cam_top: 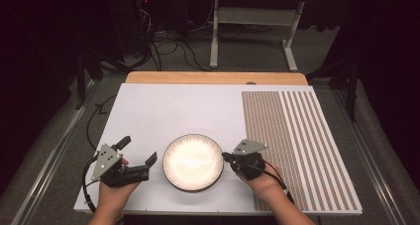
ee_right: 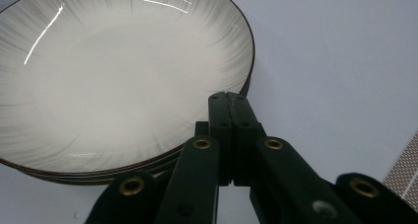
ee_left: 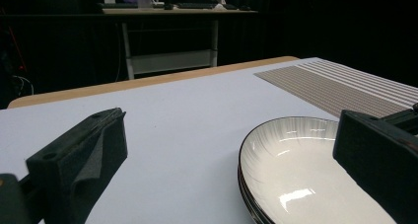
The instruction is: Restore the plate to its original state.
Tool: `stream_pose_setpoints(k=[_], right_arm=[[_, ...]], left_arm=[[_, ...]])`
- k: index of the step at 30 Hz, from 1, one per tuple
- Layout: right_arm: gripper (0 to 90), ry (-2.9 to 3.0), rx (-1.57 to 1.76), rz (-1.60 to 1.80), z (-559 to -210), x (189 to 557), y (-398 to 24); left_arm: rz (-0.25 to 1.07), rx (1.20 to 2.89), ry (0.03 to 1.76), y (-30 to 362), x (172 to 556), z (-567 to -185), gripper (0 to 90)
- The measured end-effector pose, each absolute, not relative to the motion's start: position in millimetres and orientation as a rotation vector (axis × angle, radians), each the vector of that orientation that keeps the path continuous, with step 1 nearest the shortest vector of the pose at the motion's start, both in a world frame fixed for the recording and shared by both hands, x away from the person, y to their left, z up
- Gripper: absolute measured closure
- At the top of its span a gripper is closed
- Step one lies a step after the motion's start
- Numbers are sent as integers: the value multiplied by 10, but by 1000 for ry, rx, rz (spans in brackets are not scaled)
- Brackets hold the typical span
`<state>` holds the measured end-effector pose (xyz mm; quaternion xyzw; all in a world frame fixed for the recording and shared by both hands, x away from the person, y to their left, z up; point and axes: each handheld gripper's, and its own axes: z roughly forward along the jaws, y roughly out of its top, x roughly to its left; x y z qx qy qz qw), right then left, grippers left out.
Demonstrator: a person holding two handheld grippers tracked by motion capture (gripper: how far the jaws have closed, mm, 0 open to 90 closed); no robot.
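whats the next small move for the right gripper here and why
Probably open the right gripper before going further: its jaws are pressed together at the rim of the stacked plates, gripping nothing, while the left gripper waits open on the other side.

Left gripper (cam_top: 137,150), right gripper (cam_top: 227,158): black bodies, 2 black jaws each, grey 3-cornered plates, brass-ringed screw holes, black cables.

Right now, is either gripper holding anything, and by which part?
Nothing is held. Right gripper is shut empty at the plates' rim; left gripper is open beside them.
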<state>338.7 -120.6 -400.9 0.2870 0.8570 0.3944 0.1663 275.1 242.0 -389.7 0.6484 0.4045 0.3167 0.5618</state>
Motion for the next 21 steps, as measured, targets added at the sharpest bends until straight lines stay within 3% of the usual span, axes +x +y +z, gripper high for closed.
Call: stream_pose_setpoints(k=[21], right_arm=[[899, 2313, 908, 1219, -3786, 3385, -1615]], left_arm=[[740, 1544, 950, 2413, 2765, -3909, 6]])
